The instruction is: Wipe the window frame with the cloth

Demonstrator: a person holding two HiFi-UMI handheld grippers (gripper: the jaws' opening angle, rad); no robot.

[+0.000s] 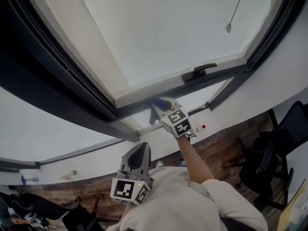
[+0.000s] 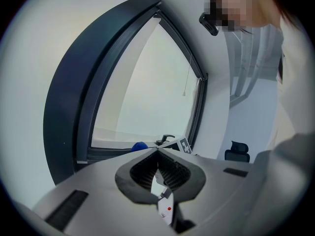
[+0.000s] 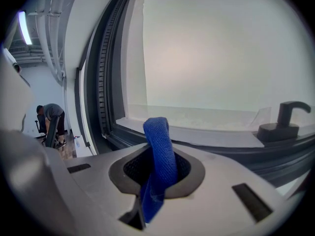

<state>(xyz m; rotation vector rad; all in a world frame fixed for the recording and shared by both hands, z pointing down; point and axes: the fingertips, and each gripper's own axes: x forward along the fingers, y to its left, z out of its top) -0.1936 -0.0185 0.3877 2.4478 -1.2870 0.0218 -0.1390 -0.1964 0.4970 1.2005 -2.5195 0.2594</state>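
The cloth point(image 1: 155, 103), clamped in the right gripper point(image 1: 161, 106), is set at the window frame's point(image 1: 222, 76) bottom rail, left of its handle point(image 1: 199, 71); the left gripper point(image 1: 139, 151) is held below that frame.

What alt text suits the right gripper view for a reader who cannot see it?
The right gripper is shut on a blue cloth, pointed at a dark window frame with bright glass. A dark handle sits at the right.
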